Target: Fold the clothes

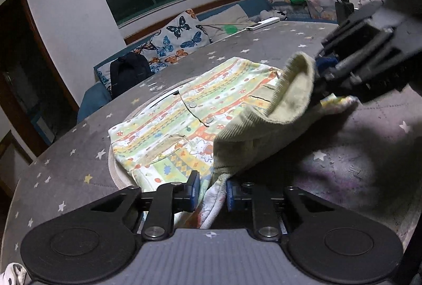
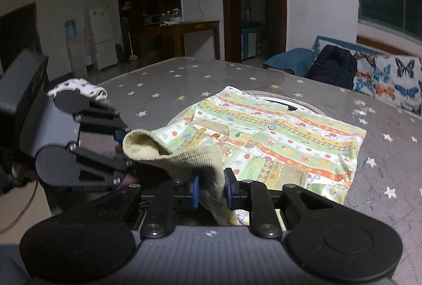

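Both grippers pinch one edge of the patterned garment, lifting it off the star-print bed.

The left gripper (image 1: 211, 191) is clenched on a bunched fold of the patterned garment (image 1: 184, 113), cloth wedged between its blue pads (image 1: 194, 190); the right gripper (image 2: 211, 188) is likewise clamped on the ribbed olive edge (image 2: 190, 155), just beside the left one. Beyond them the garment's body lies spread flat on the grey star-print bed (image 1: 66, 166), its raised edge sagging between the two grips. Risks, as I judge them: the thick gathered fabric could slip from a pad mid-fold, or uneven pulling could drag the flat part and crease the fold crooked.
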{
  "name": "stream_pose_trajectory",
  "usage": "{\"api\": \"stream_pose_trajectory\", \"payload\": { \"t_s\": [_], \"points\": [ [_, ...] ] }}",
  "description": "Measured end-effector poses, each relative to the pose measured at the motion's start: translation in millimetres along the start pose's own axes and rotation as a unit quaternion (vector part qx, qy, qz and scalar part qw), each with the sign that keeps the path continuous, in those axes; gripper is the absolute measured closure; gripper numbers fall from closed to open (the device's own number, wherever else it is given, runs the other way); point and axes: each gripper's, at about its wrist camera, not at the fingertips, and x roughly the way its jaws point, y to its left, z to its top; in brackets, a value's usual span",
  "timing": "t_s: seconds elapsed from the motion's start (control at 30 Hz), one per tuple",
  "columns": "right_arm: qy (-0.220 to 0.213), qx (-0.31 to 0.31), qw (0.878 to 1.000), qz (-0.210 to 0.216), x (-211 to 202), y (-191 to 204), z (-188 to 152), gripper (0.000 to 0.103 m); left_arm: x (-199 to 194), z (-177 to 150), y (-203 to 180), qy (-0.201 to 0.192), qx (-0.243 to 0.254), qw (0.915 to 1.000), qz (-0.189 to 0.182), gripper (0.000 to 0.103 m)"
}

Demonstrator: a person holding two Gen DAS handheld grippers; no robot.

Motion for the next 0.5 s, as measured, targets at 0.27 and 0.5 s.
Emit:
{"api": "stream_pose_trajectory", "payload": {
  "t_s": [0.27, 0.5],
  "points": [
    [0.016, -0.09, 0.995, -0.031, 6, 19, -23, 0.055, -1, 6, 10, 0.001, -0.033, 0.9993, -0.019, 0.082],
    [0.009, -0.148, 0.988, -0.049, 8, 38, -38, 0.052, -2, 11, 19, -0.004, -0.057, 0.998, -0.027, 0.083]
  ]
}}
